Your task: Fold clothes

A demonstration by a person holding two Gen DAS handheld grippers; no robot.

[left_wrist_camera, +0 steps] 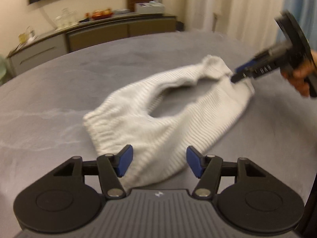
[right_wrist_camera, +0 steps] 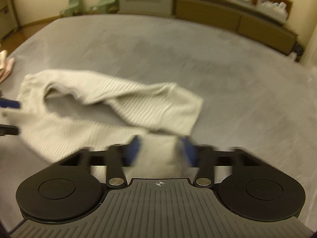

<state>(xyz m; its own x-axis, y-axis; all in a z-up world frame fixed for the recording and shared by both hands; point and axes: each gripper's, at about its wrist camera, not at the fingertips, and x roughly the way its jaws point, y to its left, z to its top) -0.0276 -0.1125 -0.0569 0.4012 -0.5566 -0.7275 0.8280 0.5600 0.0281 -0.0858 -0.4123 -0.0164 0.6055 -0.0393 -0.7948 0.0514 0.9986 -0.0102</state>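
Observation:
A white ribbed knit garment [left_wrist_camera: 158,119] lies crumpled on the grey bed sheet [left_wrist_camera: 59,91]. In the left wrist view its elastic waistband end sits just ahead of and between the blue pads of my left gripper [left_wrist_camera: 159,161], which stands open. At the garment's far end a hand holds my right gripper [left_wrist_camera: 236,76], its tips on the fabric. In the right wrist view the garment [right_wrist_camera: 118,103] spreads to the left. A bunched bit of it lies between the blurred, spread fingers of my right gripper [right_wrist_camera: 161,151]. My left gripper [right_wrist_camera: 10,117] shows at the left edge.
A long low sideboard [left_wrist_camera: 99,31] with dishes and boxes runs along the far wall. Pale curtains [left_wrist_camera: 247,6] hang at the right. Green chairs [right_wrist_camera: 103,0] stand beyond the bed, and a pink cloth [right_wrist_camera: 5,65] lies at its left edge.

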